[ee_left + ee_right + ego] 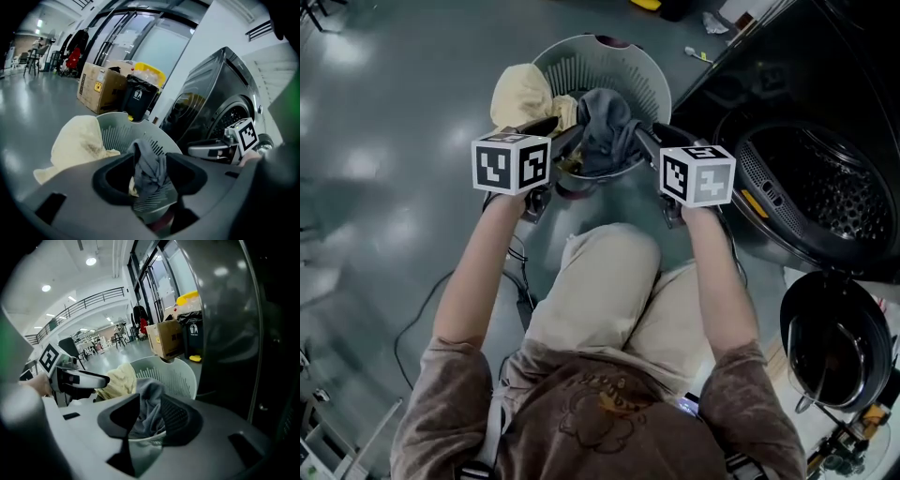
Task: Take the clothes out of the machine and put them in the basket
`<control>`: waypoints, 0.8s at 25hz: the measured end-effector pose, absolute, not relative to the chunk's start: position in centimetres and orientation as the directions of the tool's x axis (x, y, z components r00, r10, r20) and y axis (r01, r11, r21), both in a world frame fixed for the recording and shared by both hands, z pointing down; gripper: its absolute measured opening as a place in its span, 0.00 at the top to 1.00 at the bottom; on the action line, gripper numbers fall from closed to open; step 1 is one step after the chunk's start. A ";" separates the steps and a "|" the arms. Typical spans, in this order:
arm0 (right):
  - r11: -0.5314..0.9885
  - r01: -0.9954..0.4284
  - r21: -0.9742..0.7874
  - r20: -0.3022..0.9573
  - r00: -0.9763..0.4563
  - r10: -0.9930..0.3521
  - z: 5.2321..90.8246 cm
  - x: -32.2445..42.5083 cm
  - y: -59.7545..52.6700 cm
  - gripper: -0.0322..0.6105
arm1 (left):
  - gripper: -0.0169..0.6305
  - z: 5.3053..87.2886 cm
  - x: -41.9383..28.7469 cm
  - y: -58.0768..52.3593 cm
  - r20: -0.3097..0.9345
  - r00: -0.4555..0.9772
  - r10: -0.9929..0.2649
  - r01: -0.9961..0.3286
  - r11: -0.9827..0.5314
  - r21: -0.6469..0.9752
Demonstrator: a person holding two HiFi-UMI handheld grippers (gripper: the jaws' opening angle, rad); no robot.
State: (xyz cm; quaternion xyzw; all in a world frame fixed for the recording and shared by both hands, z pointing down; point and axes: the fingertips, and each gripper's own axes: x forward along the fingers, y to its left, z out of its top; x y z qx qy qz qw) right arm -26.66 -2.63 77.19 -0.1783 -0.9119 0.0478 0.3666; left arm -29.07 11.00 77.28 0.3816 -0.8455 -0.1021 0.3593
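The left tool (pixel 150 174) is seen released: its jaws stand apart, a fold of a grey garment (pixel 605 127) hangs between them, and a dark gap is left on one side of the cloth. The right tool (pixel 147 416) is likewise slack, its jaws parted around another fold of the same garment, which lies against one ribbed pad without being pinched. The garment is bunched between the two tools, which are pointed at it from either side, over the near part of a pale round basket (pixel 630 58). Its lower folds are seen inside the basket's rim. A cream cloth (pixel 520 94) is draped over the basket's left rim, just beside the left tool, and part of it spills outside. The basket is set on a glossy grey floor (pixel 375 141), directly ahead of the person's knees (pixel 609 281), which are covered by light shorts. The dark washing machine (pixel 211 96) is found close to the right of the right tool and the basket. Its perforated drum (pixel 830 192) is exposed, and its round door (pixel 834 342) is swung open beside the person's right arm. Farther off, by a glass wall, a cardboard box (pixel 101 86) and a black bin (pixel 138 99) with a yellow lid are seen side by side.
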 end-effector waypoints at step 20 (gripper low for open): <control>0.834 0.453 -0.316 0.475 -0.685 0.552 49.3 -23.8 0.5 0.78 | 0.59 50.7 -24.1 9.6 0.514 -0.499 -0.697 -0.529 0.716 0.457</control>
